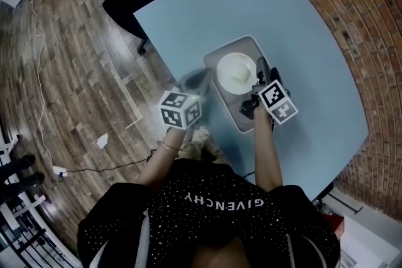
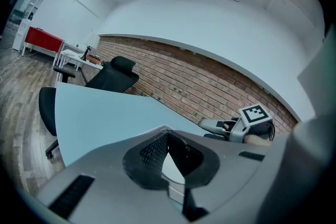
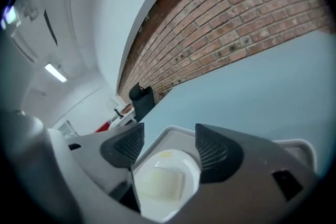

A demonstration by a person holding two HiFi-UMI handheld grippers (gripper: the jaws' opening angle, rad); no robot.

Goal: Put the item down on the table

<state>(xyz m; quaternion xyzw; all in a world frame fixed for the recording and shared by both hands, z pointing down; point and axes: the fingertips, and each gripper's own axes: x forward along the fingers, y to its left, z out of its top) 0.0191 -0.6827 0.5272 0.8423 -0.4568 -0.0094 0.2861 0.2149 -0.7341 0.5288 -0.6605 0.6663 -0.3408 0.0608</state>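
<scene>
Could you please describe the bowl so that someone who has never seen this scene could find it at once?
Start at the light blue table beside the brick wall; a grey rectangular tray lies on it, near the person. On the tray sits the bowl: round and white, with something pale yellow inside, the only round thing on the table.
</scene>
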